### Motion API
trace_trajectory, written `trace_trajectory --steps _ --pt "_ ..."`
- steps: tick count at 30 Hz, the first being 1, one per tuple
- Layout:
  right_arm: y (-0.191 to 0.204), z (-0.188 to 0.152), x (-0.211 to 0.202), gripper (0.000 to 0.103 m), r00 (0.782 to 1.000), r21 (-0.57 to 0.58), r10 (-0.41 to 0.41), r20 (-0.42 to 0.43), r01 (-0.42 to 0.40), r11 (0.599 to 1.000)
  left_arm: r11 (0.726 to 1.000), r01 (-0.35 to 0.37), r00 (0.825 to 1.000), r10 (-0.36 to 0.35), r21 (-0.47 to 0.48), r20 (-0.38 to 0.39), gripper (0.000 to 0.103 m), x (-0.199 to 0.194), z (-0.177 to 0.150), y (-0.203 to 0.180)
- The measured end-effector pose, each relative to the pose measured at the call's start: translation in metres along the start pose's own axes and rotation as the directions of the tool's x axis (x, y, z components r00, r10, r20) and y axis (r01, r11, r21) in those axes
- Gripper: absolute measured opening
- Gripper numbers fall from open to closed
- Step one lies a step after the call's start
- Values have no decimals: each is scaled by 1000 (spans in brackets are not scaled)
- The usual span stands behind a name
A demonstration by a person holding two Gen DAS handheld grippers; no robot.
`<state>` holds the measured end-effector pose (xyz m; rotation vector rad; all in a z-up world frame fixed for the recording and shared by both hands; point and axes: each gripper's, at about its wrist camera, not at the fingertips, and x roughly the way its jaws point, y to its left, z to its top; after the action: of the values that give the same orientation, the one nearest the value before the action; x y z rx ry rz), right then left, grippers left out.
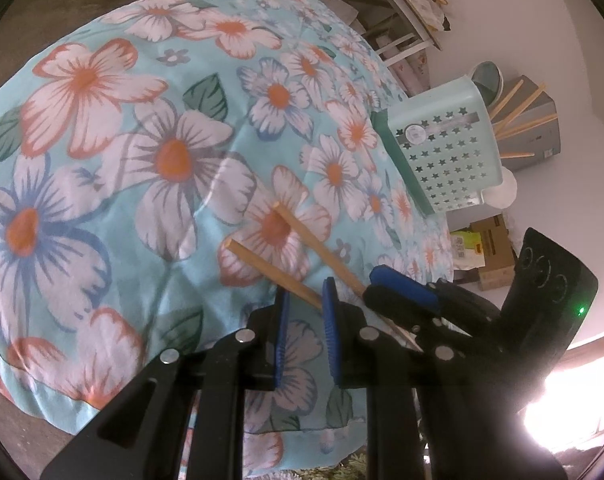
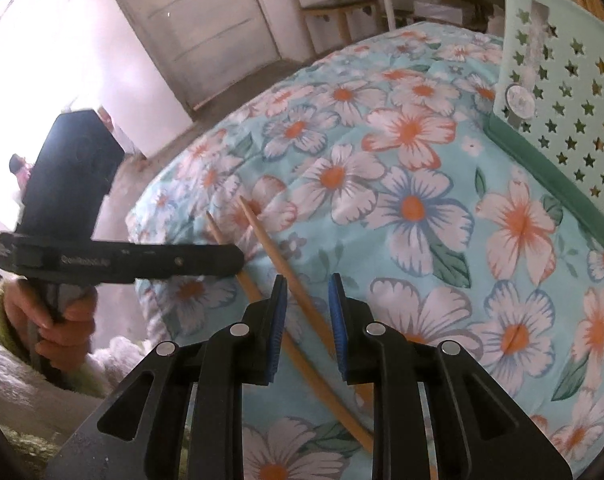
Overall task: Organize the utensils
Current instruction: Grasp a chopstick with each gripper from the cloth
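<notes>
Two chopsticks (image 2: 270,248) on bed (image 2: 421,208) near its edge: light, stiff, slick. Right claw (image 2: 305,312) part-open, straddles one, not pinching. Left claw (image 1: 305,312) part-open, empty. Grab mid-shaft.

Wooden chopsticks (image 2: 276,264): two, side by side on floral-print cloth (image 2: 421,208).
Mint star-perforated plastic basket (image 2: 557,92): far right on cloth, well apart.

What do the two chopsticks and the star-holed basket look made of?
Chopsticks: probably bamboo or light wood, going by the matte tan colour, unpainted, with squared butt ends. Basket: moulded plastic, judging by the uniform pale mint colour, slight sheen and clean star cut-outs; its rim is a darker green. It lies tipped on the floral cloth.
</notes>
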<state>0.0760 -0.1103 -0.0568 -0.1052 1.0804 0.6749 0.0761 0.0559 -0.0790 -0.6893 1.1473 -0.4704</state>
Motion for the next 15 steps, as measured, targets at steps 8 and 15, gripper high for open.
trace_trajectory --steps 8,15 --pt "-11 0 6 8 997 54 -74 6 73 996 999 -26 1000 26 47 7 16 6 11 -7" --pt "-63 -12 -15 6 993 317 -116 10 107 943 962 -168 985 158 213 65 12 27 42 -34"
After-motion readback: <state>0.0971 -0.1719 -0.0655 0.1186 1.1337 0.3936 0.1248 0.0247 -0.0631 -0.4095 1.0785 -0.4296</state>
